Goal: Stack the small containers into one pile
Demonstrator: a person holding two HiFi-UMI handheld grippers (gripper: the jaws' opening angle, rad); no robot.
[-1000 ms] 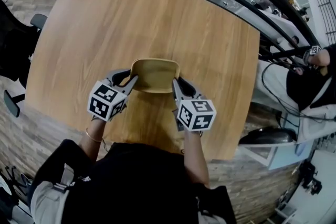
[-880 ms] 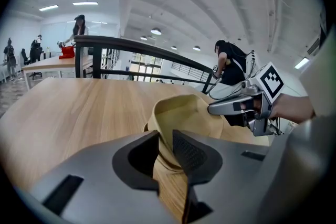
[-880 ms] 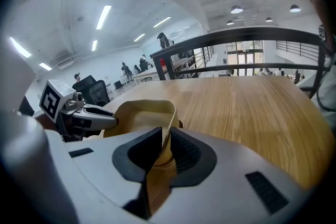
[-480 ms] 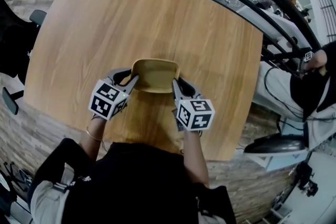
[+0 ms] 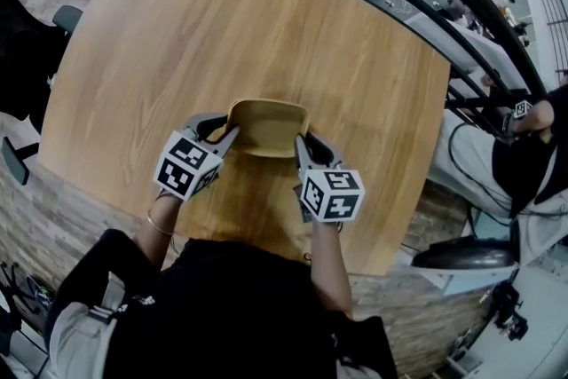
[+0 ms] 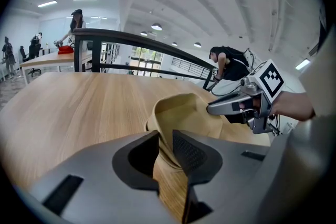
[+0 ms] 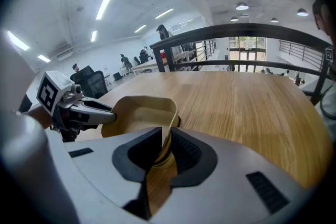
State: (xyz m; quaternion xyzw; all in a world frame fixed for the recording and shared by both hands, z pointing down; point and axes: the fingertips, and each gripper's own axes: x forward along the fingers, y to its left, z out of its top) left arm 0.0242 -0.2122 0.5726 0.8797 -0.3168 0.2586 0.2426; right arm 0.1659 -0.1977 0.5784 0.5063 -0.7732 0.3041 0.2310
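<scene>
Over wooden table (image 5: 266, 31) beside black railing (image 7: 252, 29), left gripper (image 5: 227, 135) and right gripper (image 5: 303, 144) pinch tan container (image 5: 266, 124).

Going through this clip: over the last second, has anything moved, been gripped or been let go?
Nothing visibly changed. The left gripper and the right gripper stay clamped on opposite walls of the tan container, which keeps its place near the front of the wooden table. Only the head view's framing shifted slightly.
</scene>
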